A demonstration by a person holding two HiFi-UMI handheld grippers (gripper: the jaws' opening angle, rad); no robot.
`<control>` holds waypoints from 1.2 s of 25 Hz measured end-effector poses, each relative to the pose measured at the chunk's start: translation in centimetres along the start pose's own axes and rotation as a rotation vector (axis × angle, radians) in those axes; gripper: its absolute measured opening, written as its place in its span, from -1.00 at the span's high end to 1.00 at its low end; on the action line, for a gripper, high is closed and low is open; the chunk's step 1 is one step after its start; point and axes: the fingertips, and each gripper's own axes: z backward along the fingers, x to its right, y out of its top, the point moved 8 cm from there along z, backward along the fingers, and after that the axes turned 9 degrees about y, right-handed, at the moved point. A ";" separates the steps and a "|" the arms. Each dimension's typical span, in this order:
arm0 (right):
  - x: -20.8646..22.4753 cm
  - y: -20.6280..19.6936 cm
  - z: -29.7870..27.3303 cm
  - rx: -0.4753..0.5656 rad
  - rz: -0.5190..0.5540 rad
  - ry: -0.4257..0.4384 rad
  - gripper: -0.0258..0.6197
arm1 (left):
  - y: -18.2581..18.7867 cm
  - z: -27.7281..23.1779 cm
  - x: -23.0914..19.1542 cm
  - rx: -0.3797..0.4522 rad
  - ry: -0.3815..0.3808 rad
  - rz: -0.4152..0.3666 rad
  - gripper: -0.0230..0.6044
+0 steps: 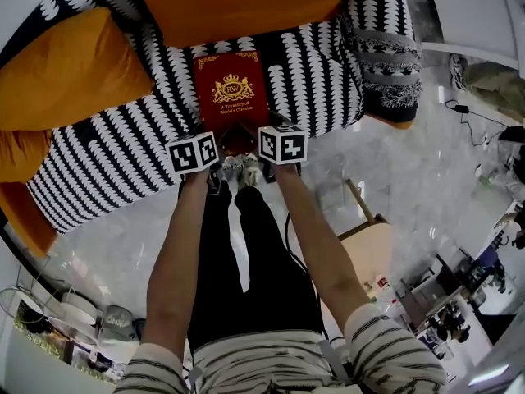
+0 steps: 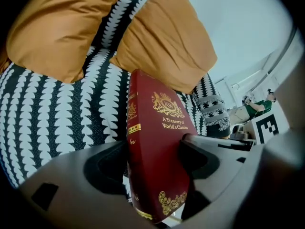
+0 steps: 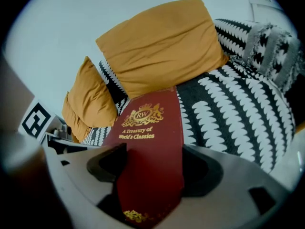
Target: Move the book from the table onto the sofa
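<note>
A dark red book with a gold crest and the title "A Treasury of World's Classics" is held flat over the black-and-white patterned sofa seat. I cannot tell whether it touches the seat. My left gripper is shut on the book's near left corner, and my right gripper is shut on its near right corner. In the left gripper view the book stands clamped between the left gripper jaws. The right gripper view shows the book's cover pinched in the right gripper.
Orange cushions lean against the sofa back beyond the book. A grey fringed throw hangs over the right armrest. Marble floor lies in front of the sofa, with a small wooden table at right.
</note>
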 end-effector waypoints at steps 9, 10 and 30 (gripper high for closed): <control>0.7 -1.6 -2.5 -0.054 -0.008 -0.022 -0.20 | -1.1 -2.0 -1.9 -0.049 0.031 -0.038 -0.18; 0.9 -1.8 -2.8 -0.061 -0.005 -0.032 -0.20 | -1.3 -2.3 -2.1 -0.052 0.036 -0.045 -0.15; 1.1 -2.2 -2.7 -0.083 0.017 -0.107 -0.20 | -1.9 -2.0 -2.9 -0.021 0.082 -0.047 -0.11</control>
